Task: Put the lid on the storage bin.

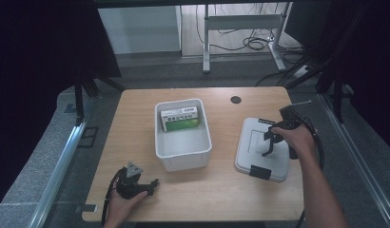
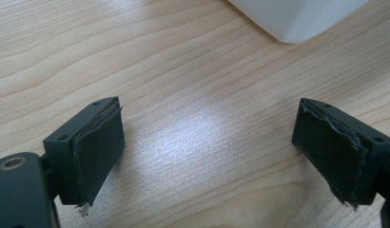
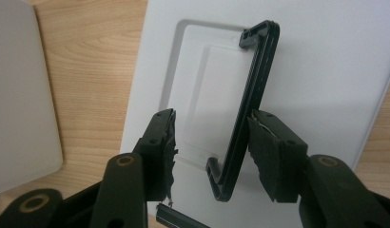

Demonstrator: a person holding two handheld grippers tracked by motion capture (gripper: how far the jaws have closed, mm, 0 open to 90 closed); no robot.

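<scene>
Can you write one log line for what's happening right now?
right gripper: open around lid handle | left gripper: open, over table | lid: off bin

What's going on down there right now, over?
Right gripper astride the raised black handle of the white lid, not clamped. Left gripper open, idle on table. Bin uncovered. Nothing blocking.

White lid (image 1: 263, 151) (black handle (image 3: 248, 104) raised), flat on table (image 1: 136, 128)
</scene>
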